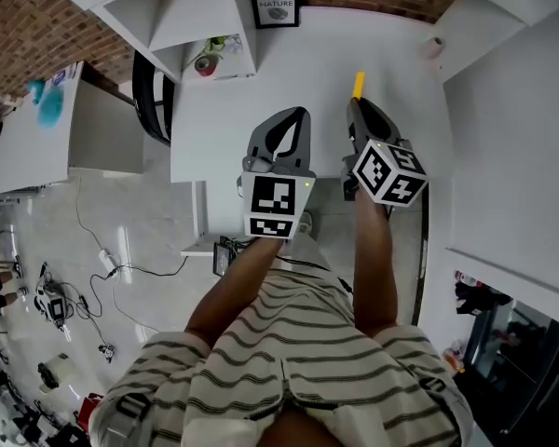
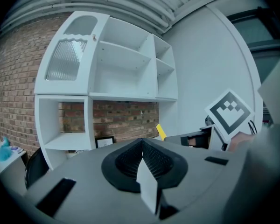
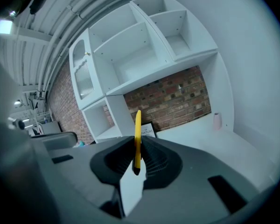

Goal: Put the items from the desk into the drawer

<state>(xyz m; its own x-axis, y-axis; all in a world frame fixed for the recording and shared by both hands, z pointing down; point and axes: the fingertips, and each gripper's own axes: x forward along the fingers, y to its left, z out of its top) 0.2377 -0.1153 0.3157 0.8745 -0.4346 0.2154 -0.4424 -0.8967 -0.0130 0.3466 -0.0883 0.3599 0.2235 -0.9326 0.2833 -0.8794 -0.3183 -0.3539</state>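
The right gripper [image 1: 358, 108] is clamped on a thin yellow stick [image 1: 358, 85], which pokes out past the jaw tips, above the white desk [image 1: 261, 91]. The left gripper [image 1: 296, 117], just beside it on the left, has its jaws pressed together with nothing between them. A framed picture [image 1: 277, 6] stands at the far edge of the desk

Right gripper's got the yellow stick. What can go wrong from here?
1. The right gripper pinches the thin yellow stick with its tip jutting past the jaws, so it may pivot or slip.
2. The left gripper, shut and empty, hangs close beside it, so they may bump.
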